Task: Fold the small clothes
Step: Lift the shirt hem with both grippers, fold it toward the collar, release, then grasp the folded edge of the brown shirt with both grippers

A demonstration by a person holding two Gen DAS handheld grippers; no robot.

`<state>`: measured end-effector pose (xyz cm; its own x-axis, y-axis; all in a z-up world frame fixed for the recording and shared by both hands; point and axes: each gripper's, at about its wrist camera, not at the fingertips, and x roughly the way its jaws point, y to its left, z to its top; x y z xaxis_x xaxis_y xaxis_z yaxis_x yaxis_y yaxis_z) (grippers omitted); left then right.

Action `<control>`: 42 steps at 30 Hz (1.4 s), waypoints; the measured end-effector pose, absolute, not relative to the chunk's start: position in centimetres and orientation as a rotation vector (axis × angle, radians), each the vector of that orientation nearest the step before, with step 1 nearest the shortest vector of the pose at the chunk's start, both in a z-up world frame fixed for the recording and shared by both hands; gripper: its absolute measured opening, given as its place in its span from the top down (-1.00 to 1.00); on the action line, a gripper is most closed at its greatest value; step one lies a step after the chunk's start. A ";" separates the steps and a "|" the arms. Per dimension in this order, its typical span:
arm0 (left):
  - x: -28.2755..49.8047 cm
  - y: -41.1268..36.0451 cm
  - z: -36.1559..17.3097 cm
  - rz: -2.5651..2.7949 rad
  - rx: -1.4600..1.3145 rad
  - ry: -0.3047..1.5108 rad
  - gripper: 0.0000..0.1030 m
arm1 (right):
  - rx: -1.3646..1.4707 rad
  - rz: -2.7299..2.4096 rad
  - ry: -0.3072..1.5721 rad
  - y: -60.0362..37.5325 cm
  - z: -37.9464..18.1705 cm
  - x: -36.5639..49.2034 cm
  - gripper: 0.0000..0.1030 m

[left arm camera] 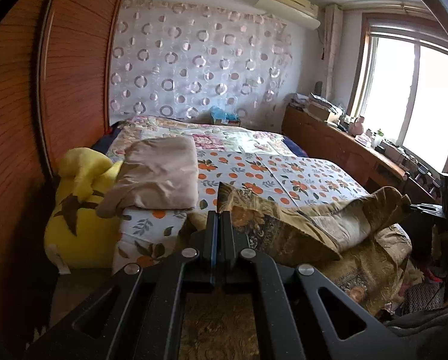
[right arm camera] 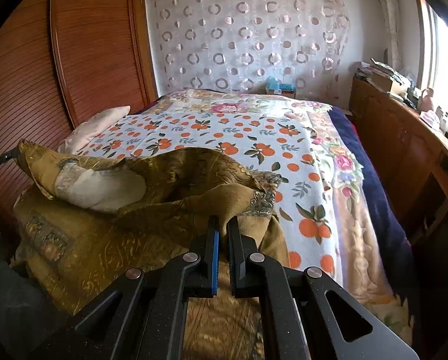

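Note:
A gold-brown patterned garment (left arm camera: 287, 225) with a pale lining lies at the near edge of the bed. My left gripper (left arm camera: 220, 214) is shut on one corner of it and holds that corner raised. My right gripper (right arm camera: 223, 225) is shut on the other corner of the garment (right arm camera: 175, 180), also lifted. The cloth sags between the two grippers, its lower part draped over the bed edge. In the right wrist view the left gripper's tip (right arm camera: 12, 153) shows at far left pinching the corner.
The bed has an orange-print sheet (right arm camera: 230, 138). A folded beige cloth (left arm camera: 160, 171) lies on its left side, beside a yellow plush toy (left arm camera: 76, 207). A wooden wardrobe (left arm camera: 22, 120) stands left; a cluttered wooden cabinet (right arm camera: 404, 138) runs along the right under the window.

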<state>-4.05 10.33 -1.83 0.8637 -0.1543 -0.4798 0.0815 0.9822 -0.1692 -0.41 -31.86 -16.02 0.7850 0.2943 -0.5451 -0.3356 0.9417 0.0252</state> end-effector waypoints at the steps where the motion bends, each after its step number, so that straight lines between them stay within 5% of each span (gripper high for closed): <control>1: -4.4 10.3 -1.5 -0.122 -0.142 0.509 0.96 | -0.078 0.340 0.575 -31.9 -16.1 -0.7 0.90; 13: -4.1 9.2 -3.5 -0.070 -0.061 0.604 0.92 | -0.106 0.330 0.661 -32.7 -17.7 -1.7 0.90; 17: -3.6 9.6 -3.1 -0.065 -0.046 0.590 0.16 | -0.128 0.299 0.638 -33.0 -16.3 -1.5 0.71; 21: -2.8 9.8 -2.3 -0.069 -0.037 0.569 -0.20 | -0.122 0.252 0.599 -33.9 -14.5 -1.3 0.28; 28: 1.3 10.6 -3.6 -0.051 -0.021 0.606 -0.24 | -0.109 0.247 0.583 -33.5 -14.4 2.1 -0.08; 42: 6.5 11.5 -8.7 -0.054 0.003 0.818 -0.24 | -0.090 0.298 0.718 -32.1 -19.5 10.9 -0.08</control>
<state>6.50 11.45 -8.75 0.6827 -0.0467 -0.7292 0.0490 0.9986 -0.0181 10.86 -32.09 -19.53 0.7129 0.2382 -0.6596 -0.2996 0.9538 0.0206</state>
